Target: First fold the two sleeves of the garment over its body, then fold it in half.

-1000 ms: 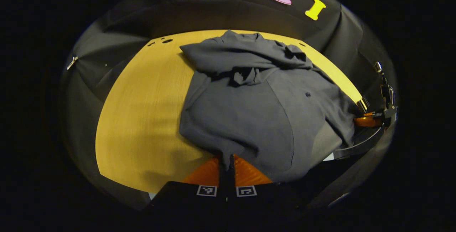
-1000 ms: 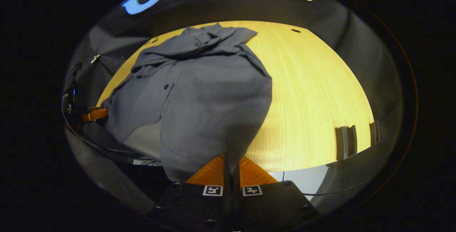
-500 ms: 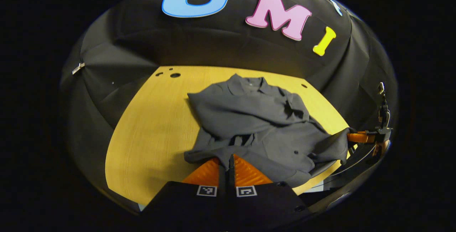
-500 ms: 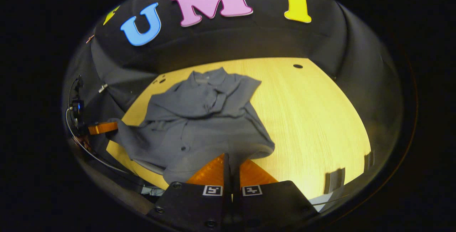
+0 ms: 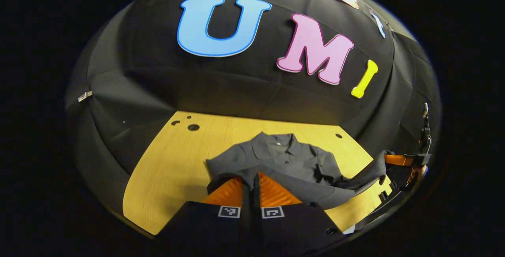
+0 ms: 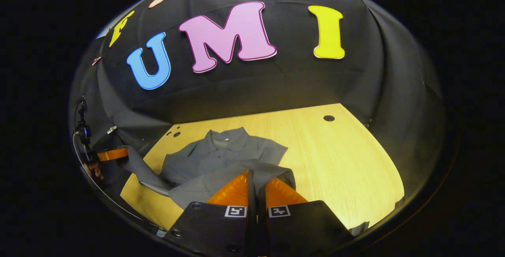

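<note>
A dark grey collared garment (image 5: 284, 162) lies on the yellow wooden table (image 5: 173, 174), collar at the far side, sleeves folded in over the body. My left gripper (image 5: 253, 175) is shut on its near hem, which is lifted off the table. The other gripper (image 5: 400, 159) shows at the right, holding the hem's other corner, with cloth stretched between. In the right gripper view, my right gripper (image 6: 255, 173) is shut on the hem of the garment (image 6: 225, 156), and the far gripper (image 6: 112, 154) pinches the hem at the left.
The table (image 6: 339, 158) has small holes near its far corners (image 6: 328, 118) (image 5: 193, 127). Black cloth walls close in the back and sides. Bare wood lies to the right of the garment in the right gripper view.
Both grippers have carried the hem up and forward toward the collar. The garment's lower half has come off the table edge and now hangs over the body.
</note>
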{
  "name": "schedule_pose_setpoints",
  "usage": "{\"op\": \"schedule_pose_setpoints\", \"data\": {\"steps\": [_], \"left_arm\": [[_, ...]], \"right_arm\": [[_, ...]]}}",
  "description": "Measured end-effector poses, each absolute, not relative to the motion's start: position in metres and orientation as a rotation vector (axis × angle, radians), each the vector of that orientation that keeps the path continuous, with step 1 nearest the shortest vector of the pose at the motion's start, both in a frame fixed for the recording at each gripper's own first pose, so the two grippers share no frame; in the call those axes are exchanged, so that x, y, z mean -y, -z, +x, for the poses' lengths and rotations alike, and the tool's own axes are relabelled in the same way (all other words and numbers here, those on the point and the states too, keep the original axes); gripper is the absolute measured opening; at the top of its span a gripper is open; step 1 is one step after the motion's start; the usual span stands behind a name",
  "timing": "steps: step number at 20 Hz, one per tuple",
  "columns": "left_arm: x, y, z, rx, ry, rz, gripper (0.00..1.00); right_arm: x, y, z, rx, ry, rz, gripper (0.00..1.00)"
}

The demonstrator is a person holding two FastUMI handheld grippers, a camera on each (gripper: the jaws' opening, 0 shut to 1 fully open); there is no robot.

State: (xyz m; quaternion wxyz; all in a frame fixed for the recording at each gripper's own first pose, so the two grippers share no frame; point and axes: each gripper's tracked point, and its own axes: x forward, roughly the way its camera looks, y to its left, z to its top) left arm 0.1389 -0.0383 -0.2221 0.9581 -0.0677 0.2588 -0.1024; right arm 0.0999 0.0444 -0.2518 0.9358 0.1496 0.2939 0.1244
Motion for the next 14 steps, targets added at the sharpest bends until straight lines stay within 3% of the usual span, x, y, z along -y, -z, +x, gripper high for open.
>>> {"op": "schedule_pose_setpoints", "data": {"steps": [8, 9, 10, 14], "left_arm": [[0.039, 0.207, 0.216, -0.460, 0.170, -0.122, 0.05], [0.038, 0.206, 0.224, -0.454, 0.165, -0.118, 0.05], [0.036, 0.209, 0.236, -0.448, 0.157, -0.114, 0.05], [0.031, 0.227, 0.276, -0.451, 0.124, -0.097, 0.05]], "right_arm": [[-0.049, 0.238, 0.189, -0.526, -0.239, 0.310, 0.05], [-0.050, 0.239, 0.199, -0.521, -0.238, 0.308, 0.00], [-0.052, 0.241, 0.208, -0.520, -0.239, 0.303, 0.05], [-0.056, 0.263, 0.244, -0.531, -0.238, 0.279, 0.05]]}}
